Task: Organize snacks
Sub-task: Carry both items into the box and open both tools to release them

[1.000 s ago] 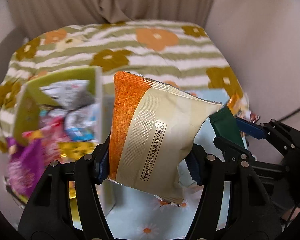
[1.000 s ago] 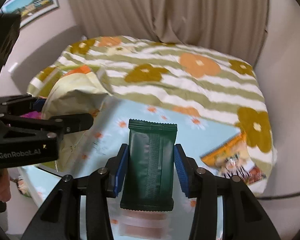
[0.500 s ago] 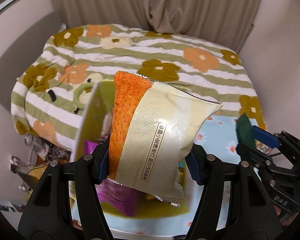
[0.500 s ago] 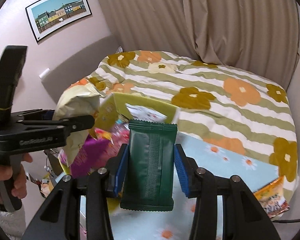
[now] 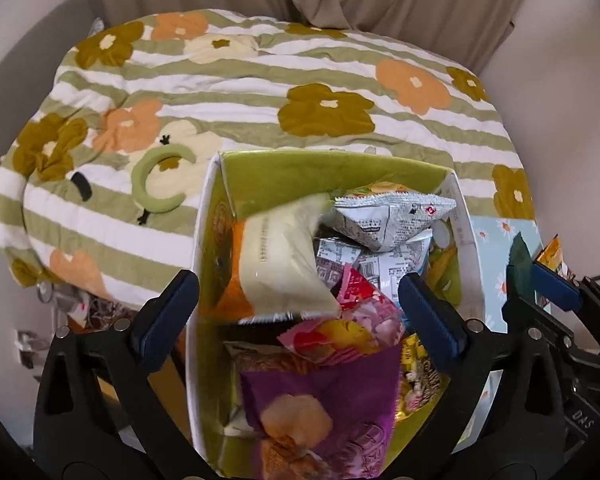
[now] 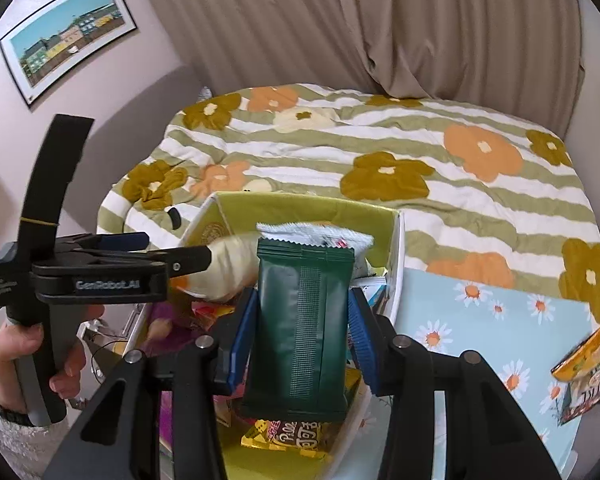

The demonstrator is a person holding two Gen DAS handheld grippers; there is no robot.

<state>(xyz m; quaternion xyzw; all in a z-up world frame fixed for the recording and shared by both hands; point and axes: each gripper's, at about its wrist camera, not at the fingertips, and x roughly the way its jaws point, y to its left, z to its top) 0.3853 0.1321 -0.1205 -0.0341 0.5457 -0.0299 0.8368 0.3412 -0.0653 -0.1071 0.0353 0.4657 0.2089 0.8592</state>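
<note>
At twelve o'clock in the box [image 5: 332,168], we see the cream-and-orange packet [image 5: 280,268] smeared by motion blur, its print unreadable. The purple bag [image 5: 320,412] at six o'clock runs off the bottom edge. At four o'clock in the right wrist view, the orange packet [image 6: 584,376] is cut by the frame.

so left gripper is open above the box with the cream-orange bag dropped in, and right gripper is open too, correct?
Not quite. The right gripper is shut on the dark green packet, as the right wrist view shows. The left gripper is open above the box.
</note>
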